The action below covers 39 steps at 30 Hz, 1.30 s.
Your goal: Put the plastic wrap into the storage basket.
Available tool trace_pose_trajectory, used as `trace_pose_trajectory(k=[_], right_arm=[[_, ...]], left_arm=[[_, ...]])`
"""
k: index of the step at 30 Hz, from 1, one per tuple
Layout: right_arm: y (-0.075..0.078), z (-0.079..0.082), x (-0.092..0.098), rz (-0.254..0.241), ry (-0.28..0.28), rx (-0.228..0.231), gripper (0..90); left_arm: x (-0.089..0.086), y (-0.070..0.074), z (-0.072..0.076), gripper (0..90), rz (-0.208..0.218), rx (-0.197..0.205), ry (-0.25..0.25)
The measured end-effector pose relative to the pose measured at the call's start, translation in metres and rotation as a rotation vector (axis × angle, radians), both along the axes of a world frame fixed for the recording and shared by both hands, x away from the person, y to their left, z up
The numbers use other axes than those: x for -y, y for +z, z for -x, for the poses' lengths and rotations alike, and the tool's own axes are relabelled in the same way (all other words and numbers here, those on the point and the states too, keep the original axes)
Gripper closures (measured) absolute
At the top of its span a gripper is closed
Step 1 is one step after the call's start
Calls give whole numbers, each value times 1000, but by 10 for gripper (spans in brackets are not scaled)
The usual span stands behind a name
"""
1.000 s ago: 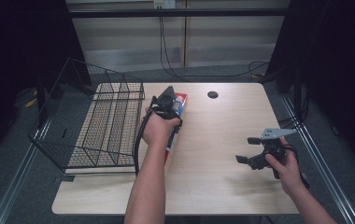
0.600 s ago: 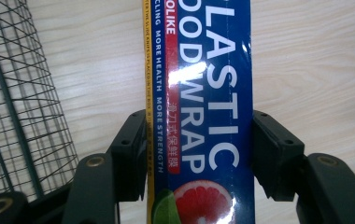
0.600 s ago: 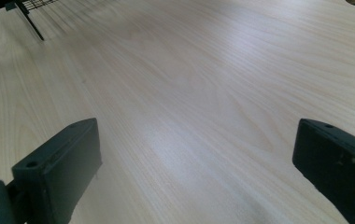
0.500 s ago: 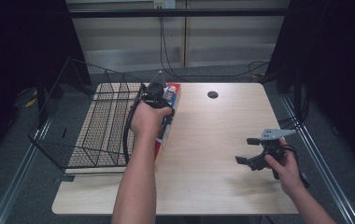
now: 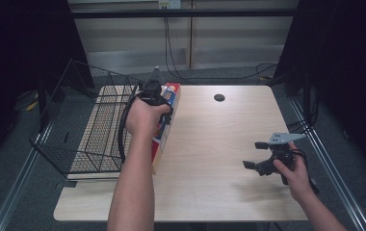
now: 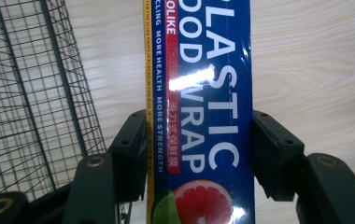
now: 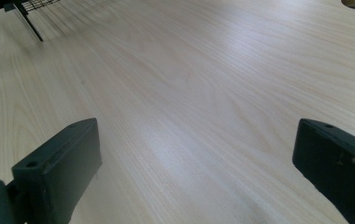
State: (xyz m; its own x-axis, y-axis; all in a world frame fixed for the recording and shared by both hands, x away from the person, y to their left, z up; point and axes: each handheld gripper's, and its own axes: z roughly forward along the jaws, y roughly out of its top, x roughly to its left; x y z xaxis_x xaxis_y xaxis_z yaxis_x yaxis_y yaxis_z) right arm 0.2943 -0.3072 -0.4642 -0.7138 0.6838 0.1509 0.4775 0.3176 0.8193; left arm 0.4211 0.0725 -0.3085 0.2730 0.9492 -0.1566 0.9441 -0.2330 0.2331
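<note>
Pale wooden worktop [image 5: 210, 159], wire basket [image 5: 82, 130] at its left edge. My left gripper [image 6: 199, 154] clamps the plastic wrap box [image 6: 203, 93] beside it; I keep the box level, clearing the rim. Right gripper [image 5: 260, 161] idles agape.

The tabletop [image 5: 210, 144] is pale wood with rounded corners, and its grain runs lengthwise in the right gripper view. A dark wire basket [image 5: 82, 130] rests on its nine o'clock side, overhanging that edge. A round dark hole [image 5: 219, 97] sits in the surface toward twelve o'clock. Just beside the basket, a long plastic food wrap box [image 5: 164, 130] lies tilted, its six o'clock end down near the wood.
</note>
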Motion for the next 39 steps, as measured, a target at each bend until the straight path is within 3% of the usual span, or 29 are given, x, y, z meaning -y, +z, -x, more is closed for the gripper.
trace_pose_trajectory(k=[16,22,39], right_arm=[[0,0,0,1,4,-5,10],[0,0,0,1,3,-2,10],[0,0,0,5,3,0,10]], left_arm=[[-20,32,3,441,-14,13,32],[-25,39,3,442,-14,-1,30],[-45,60,4,441,-7,21,72]])
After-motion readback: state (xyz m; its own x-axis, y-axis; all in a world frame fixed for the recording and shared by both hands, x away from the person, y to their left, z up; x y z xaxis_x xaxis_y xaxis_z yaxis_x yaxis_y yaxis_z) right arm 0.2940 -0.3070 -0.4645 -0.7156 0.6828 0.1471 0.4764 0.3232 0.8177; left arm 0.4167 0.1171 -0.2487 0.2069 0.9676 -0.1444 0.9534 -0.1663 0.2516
